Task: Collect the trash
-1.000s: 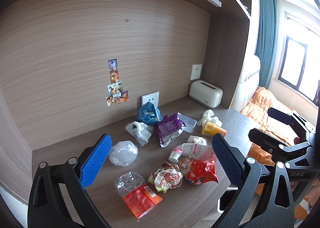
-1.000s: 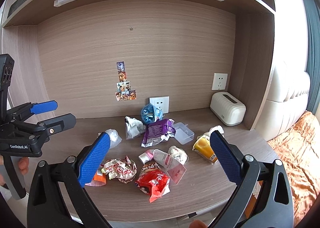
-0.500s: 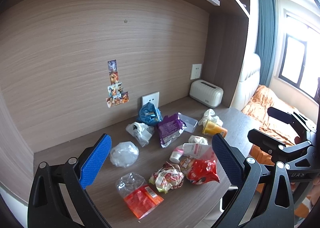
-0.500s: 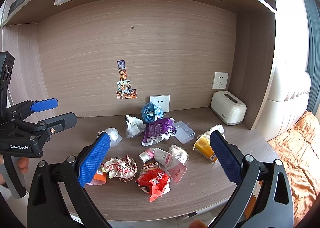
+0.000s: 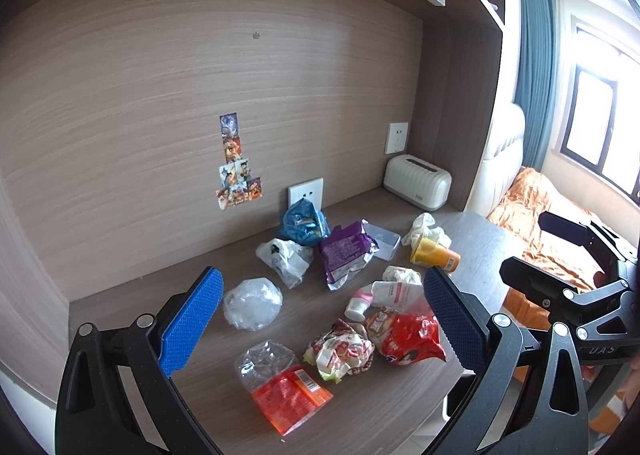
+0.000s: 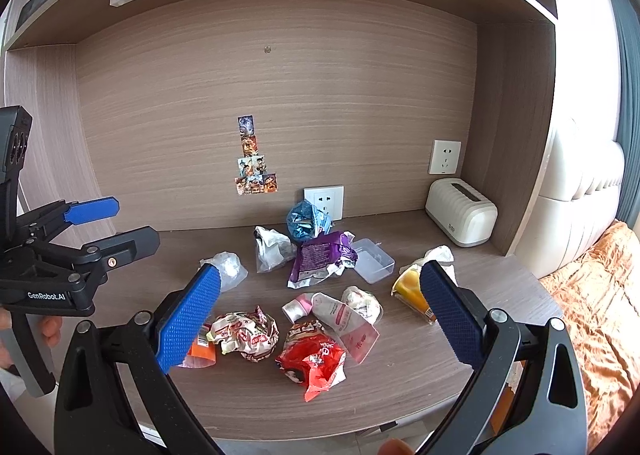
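Bench (image 6: 420,387): wood-grain top in an alcove, carrying a loose spread of trash; none collected yet, by the look of it.

Left tool (image 5: 320,319): fingers wide apart, empty, held above the near left edge of the bench and aimed down and across the litter.

Right tool (image 6: 320,319): fingers wide apart, empty, held above the near edge, roughly centred on the spread.

Near row, left to right:
- orange packet (image 5: 290,399), flat, long axis running near to far, at the near left; it sits nearest the left tool, just below its fingers in that view.
- crumpled white-and-red wrapper (image 6: 244,335), balled.
- red snack bag (image 6: 314,363), crumpled, directly ahead of and below the right tool, between its fingers in that view.

Farther items: clear plastic ball (image 5: 252,303), purple pouch (image 6: 320,259), blue bag (image 6: 306,219) against the wall, orange cup (image 5: 434,255) lying on its side at the right.

Judgement: the red snack bag falls to the right tool, the orange packet to the left; either needs a forward, downward reach.

No bin clearly in view.
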### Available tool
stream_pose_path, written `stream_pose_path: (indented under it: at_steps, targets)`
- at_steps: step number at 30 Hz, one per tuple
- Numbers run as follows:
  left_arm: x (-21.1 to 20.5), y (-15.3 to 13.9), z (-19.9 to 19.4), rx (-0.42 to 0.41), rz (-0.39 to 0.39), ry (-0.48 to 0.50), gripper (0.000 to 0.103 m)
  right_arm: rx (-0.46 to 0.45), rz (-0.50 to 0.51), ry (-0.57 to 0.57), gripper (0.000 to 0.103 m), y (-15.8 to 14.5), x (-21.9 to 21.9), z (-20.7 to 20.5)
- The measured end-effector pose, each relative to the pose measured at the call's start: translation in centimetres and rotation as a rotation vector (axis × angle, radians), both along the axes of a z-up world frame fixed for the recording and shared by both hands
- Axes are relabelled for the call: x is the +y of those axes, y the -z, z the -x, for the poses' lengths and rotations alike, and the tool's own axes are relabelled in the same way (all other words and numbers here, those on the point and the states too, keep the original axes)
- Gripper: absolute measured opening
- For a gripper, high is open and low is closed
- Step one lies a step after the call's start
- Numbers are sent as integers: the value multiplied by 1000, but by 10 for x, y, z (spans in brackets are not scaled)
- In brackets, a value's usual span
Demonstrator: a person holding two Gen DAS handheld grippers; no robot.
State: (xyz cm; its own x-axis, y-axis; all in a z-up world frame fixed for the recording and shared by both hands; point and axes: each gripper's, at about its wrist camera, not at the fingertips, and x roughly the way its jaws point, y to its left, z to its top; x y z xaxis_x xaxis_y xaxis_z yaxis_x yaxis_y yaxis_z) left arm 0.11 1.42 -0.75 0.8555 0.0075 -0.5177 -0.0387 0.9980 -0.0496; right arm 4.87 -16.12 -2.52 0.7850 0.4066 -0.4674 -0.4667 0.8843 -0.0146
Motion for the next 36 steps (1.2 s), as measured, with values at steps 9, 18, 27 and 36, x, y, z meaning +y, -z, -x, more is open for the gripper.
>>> stream_pose_path:
  at_steps: [9, 18, 27, 36]
  targets:
    - [7, 4, -7, 12, -8, -4, 98, 16, -5, -4, 100, 2, 5, -4]
    - [14, 19, -11, 55, -41, -1, 98, 48, -2, -7, 100, 12, 16, -10]
    - [34, 58, -27, 151, -17, -15, 98, 94, 64, 16, 100, 54, 32, -28]
    - [47, 126, -53, 323, -7, -7, 99, 238, 134, 62, 100, 121, 41, -59]
